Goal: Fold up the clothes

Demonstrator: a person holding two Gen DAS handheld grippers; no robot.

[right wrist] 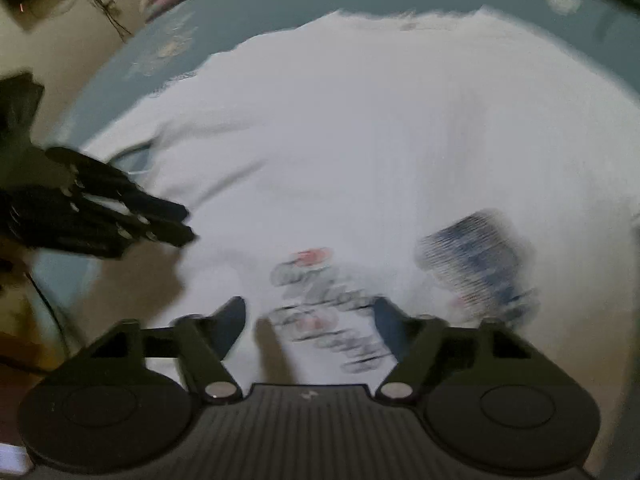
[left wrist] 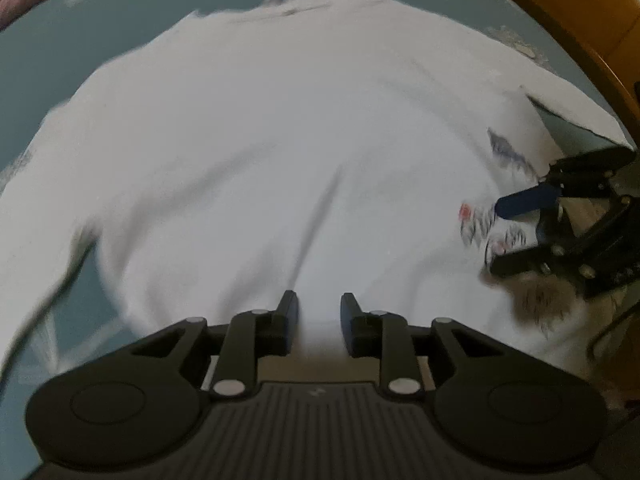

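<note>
Left wrist view: a teal bedsheet (left wrist: 48,60) with pale flower prints lies under a white shirt (left wrist: 280,140), spread flat and covering most of it. Wooden furniture (left wrist: 592,12) borders the sheet at upper right. Blurred printed graphics (right wrist: 328,304) mark the shirt's near part. No containers show. Left gripper (left wrist: 319,320) hangs over the shirt's near edge, jaws slightly parted, nothing gripped. Right gripper (right wrist: 310,320) stands wide apart above the print, holding nothing.
</note>
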